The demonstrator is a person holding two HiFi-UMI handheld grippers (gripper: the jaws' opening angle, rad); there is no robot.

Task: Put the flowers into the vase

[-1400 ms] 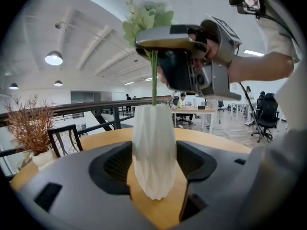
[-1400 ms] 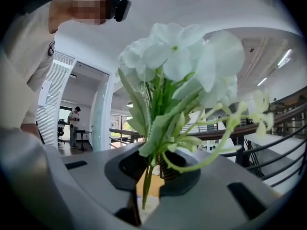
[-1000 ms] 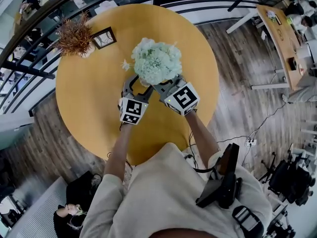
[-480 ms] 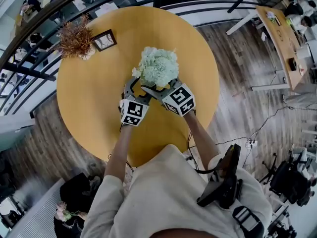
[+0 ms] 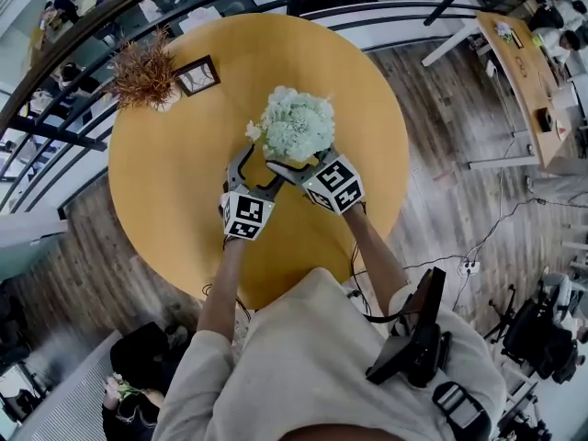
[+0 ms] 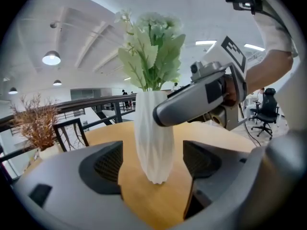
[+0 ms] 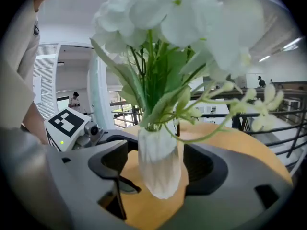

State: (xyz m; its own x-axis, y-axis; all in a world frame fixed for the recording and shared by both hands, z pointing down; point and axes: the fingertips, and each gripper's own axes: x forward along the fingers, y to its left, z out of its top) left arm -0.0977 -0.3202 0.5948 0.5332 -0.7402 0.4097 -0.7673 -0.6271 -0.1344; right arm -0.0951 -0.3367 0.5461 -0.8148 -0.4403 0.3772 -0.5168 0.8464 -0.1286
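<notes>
- The flowers (image 5: 296,125) sat in the vase (image 6: 152,128) on the tabletop (image 5: 165,163).
- The left gripper (image 6: 152,163) and right gripper (image 7: 158,166) had just been opening to let go, with the vase standing free between their jaws.

Inspected, my own equipment: my left gripper (image 5: 253,168) and right gripper (image 5: 292,165) have matte grey moulded bodies, with dark meshed pads (image 6: 106,163) recessed inside each jaw. Each carries a white cube (image 5: 335,184) printed with black square markers. I wear a cream short-sleeved shirt (image 5: 303,356) and a black strapped pouch (image 5: 413,338) with a grey buckle (image 5: 459,410).
</notes>
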